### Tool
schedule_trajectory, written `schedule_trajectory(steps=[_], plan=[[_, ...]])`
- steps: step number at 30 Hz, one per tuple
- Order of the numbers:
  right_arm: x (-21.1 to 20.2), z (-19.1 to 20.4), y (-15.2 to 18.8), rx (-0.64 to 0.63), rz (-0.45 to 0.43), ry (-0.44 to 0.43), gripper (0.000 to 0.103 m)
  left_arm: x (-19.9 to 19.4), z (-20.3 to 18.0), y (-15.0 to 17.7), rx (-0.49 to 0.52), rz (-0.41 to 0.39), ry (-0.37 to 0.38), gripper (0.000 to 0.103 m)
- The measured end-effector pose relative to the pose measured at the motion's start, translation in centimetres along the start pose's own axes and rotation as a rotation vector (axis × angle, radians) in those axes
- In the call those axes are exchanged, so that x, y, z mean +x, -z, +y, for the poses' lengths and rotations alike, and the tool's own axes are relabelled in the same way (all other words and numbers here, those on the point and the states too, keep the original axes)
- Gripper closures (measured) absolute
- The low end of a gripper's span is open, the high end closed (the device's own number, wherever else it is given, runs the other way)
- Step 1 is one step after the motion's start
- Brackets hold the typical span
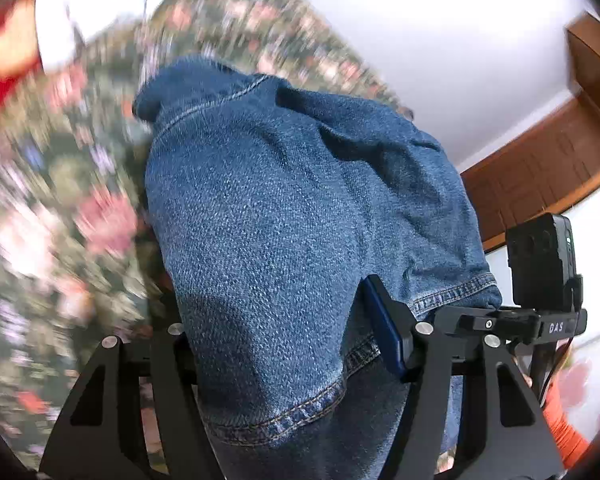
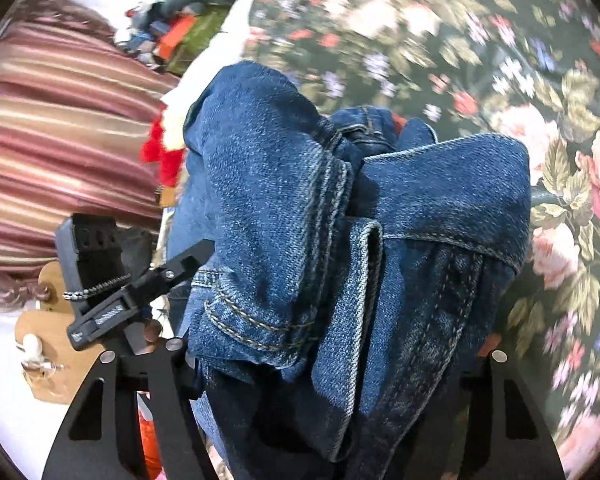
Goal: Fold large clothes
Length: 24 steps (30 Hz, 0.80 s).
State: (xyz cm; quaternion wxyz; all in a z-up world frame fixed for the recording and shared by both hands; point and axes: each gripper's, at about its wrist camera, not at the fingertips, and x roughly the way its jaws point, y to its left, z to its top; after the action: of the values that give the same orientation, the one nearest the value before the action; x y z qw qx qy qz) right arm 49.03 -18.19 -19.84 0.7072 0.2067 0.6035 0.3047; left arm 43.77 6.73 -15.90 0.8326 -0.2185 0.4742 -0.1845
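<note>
Blue denim garment bunched between both hand-held grippers, above a floral-patterned surface.

The blue denim garment (image 1: 284, 216) fills the left hand-held gripper (image 1: 284, 344), whose blue pad presses its stitched hem. The right hand-held gripper (image 2: 332, 360) is clamped on thick folded seams. Dark floral fabric (image 2: 480, 60) spreads around; a white wall (image 1: 440, 40) and wooden trim (image 1: 540, 160) lie beyond.

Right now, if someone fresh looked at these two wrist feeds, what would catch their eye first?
The blue denim garment fills the middle of both views, bunched thick between each gripper's fingers, its stitched hems and seams close to the lens. Behind it lies a dark floral cloth, blurred, on the left of the left wrist view and the right of the right one. A pink striped fabric stands at the left edge of the right wrist view.
</note>
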Motion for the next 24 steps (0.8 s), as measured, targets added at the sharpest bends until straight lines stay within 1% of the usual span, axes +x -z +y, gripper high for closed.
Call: schedule_trajectory(steps=[2, 6, 7, 9, 13, 15, 16, 18, 21, 24], plan=[[-1.6, 2.1, 0.5, -0.023, -0.036, -0.042, 0.038, -2.7, -0.8, -0.4, 0.029, -0.034, -0.011, 0.040], [-4.4, 7.2, 0.7, -0.084, -0.106, -0.088, 0.038, -9.5, -2.8, -1.0, 0.096, -0.139, -0.044, 0.040], [-4.7, 8.3, 0.7, -0.100, -0.121, -0.097, 0.038, -11.2, -2.7, -0.6, 0.110, -0.161, -0.052, 0.040], [-5.5, 10.6, 0.7, -0.133, -0.151, -0.117, 0.038, -14.0, -3.3, -0.6, 0.144, -0.205, -0.084, 0.040], [-5.4, 14.5, 0.7, -0.160, -0.169, -0.163, 0.038, -17.5, -3.3, 0.1, 0.162, -0.234, -0.149, 0.040], [-4.6, 15.7, 0.7, -0.163, -0.158, -0.180, 0.038, -18.3, -2.4, 0.4, 0.155, -0.230, -0.170, 0.040], [-4.4, 15.7, 1.3, -0.163, -0.149, -0.186, 0.038, -18.6, -1.7, 0.9, 0.147, -0.223, -0.181, 0.040], [-3.3, 15.8, 1.8, -0.164, -0.127, -0.192, 0.038, -18.0, -0.2, 1.3, 0.128, -0.209, -0.195, 0.040], [0.4, 15.1, 2.9, -0.148, -0.081, -0.190, 0.038, -15.8, 3.3, 3.0, 0.073, -0.159, -0.224, 0.040], [4.7, 13.7, 3.4, -0.118, -0.017, -0.153, 0.038, -12.8, 6.9, 4.2, 0.025, -0.098, -0.250, 0.040]])
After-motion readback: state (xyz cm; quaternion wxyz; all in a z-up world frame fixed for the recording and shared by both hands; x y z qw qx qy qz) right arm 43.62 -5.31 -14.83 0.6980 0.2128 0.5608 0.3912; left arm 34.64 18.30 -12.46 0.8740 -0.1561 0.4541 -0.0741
